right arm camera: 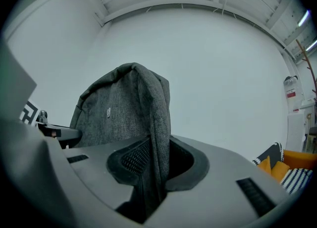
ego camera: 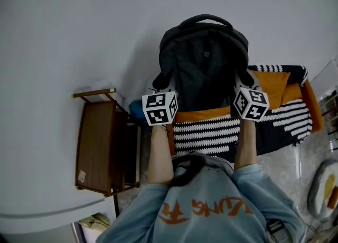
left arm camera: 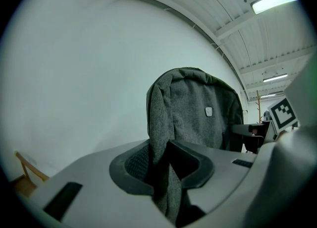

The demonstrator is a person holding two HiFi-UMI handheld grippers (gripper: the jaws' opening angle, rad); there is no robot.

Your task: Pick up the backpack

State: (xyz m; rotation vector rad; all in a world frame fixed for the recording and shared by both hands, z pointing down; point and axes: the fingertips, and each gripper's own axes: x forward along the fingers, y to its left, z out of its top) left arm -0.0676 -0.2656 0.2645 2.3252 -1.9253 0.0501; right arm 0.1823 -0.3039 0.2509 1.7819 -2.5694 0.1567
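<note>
A dark grey backpack (ego camera: 205, 62) hangs in the air in front of me, held up by both grippers against the white wall. My left gripper (ego camera: 165, 90) is shut on the backpack's left shoulder strap (left arm camera: 159, 138), whose grey fabric runs down between the jaws. On the other side my right gripper (ego camera: 244, 86) is shut on the right strap (right arm camera: 157, 138) in the same way. The bag's top handle (ego camera: 206, 21) arches above it. A small badge (left arm camera: 209, 111) shows on the bag's front in the left gripper view.
Below the bag lies a sofa with a black-and-white patterned throw (ego camera: 211, 133) and orange cushions (ego camera: 272, 86). A brown wooden side table (ego camera: 100, 147) stands at the left. A round pet bed (ego camera: 325, 189) sits at the far right.
</note>
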